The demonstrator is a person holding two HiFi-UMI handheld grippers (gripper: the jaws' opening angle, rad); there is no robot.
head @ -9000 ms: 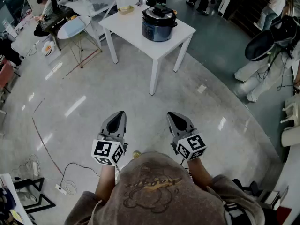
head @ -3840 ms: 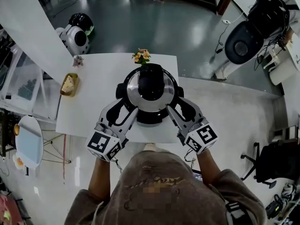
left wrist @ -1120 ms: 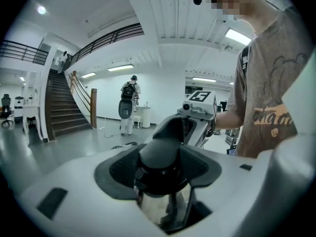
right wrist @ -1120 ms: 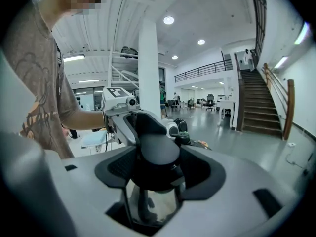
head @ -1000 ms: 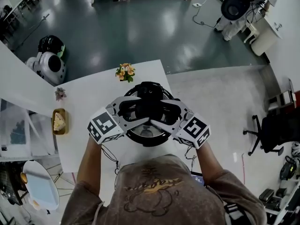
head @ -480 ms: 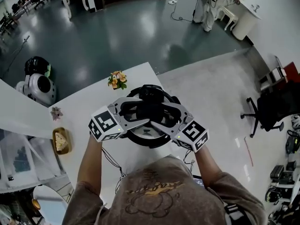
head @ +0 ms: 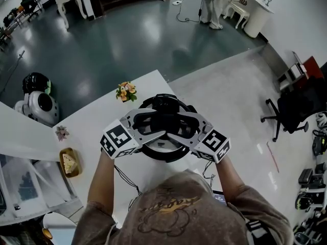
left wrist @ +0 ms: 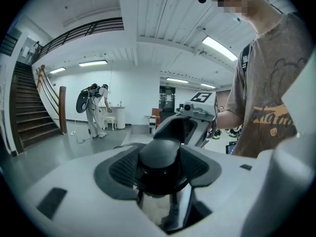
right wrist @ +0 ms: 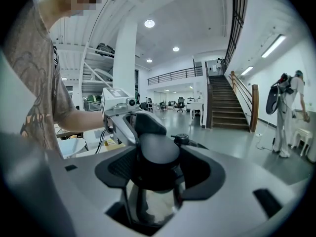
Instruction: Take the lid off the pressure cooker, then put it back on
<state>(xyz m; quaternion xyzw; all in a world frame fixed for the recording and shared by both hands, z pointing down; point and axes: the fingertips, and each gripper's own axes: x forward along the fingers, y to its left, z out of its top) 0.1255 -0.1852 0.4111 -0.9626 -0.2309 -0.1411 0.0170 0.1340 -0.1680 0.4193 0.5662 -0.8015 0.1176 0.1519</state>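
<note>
Swung round slightly against the white table [head: 87, 129] since half a second ago, with left gripper [head: 153, 124] and right gripper [head: 177, 126] clamped from opposite sides on the black knob [left wrist: 159, 157] of the lid [head: 157, 145]. Seated on the pressure cooker [head: 164, 158], close to the table's right edge, flowers [head: 125, 91] just beyond. Bare tabletop leftward as far as a wooden dish [head: 69, 162]; open floor [head: 240, 111] past the right edge.

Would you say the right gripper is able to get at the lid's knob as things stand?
Yes, it seems so: the right gripper is closed on the knob from the side opposite the left gripper, which grips it too.
</note>
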